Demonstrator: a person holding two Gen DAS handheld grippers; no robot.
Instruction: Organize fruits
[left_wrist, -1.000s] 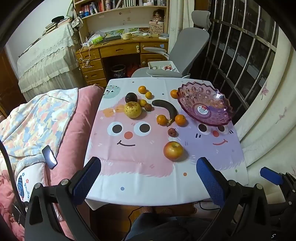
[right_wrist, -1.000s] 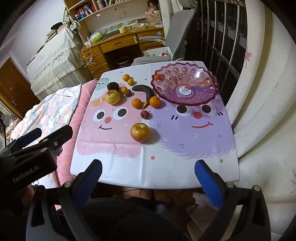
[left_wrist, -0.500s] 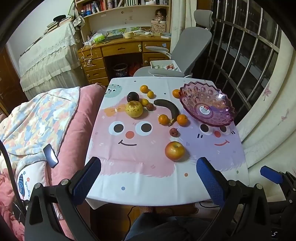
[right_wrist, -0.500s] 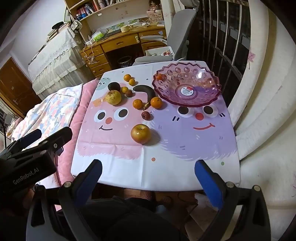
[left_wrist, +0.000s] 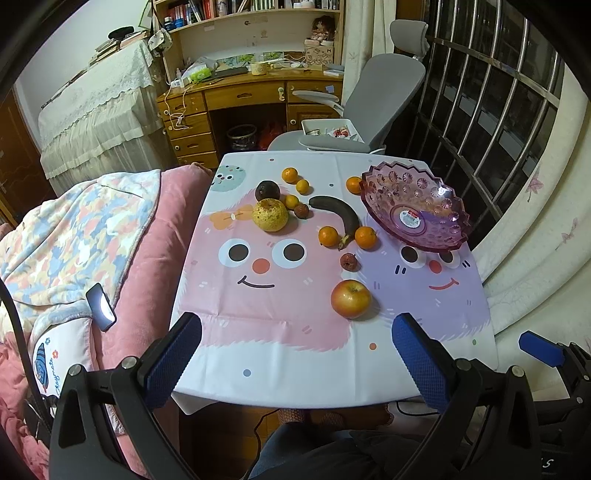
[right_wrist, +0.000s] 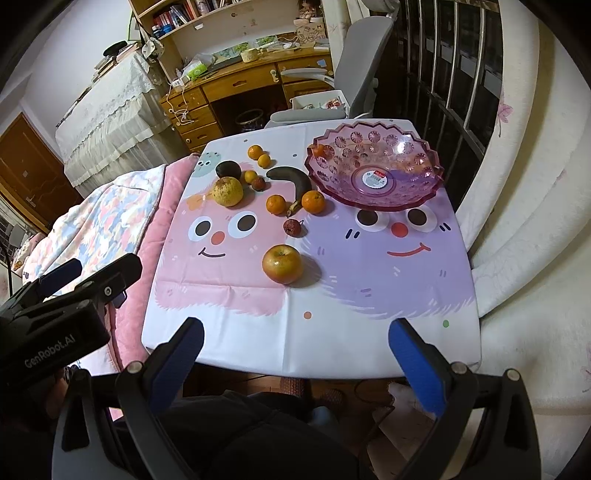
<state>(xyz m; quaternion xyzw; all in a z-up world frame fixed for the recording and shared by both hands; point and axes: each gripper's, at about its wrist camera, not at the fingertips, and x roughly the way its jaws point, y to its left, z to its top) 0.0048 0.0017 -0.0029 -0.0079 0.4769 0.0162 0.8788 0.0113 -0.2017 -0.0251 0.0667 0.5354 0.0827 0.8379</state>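
Right wrist: apple (right_wrist: 282, 264) beyond gaping right claw (right_wrist: 295, 354).

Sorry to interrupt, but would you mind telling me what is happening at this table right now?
A person holds the left gripper and the right gripper, both open and empty, near the table's front edge. Nothing is being handled yet. The fruit lies loose on the cartoon tablecloth: an apple nearest, a dark banana, a yellow pear and several small oranges. The pink bowl holds no fruit.
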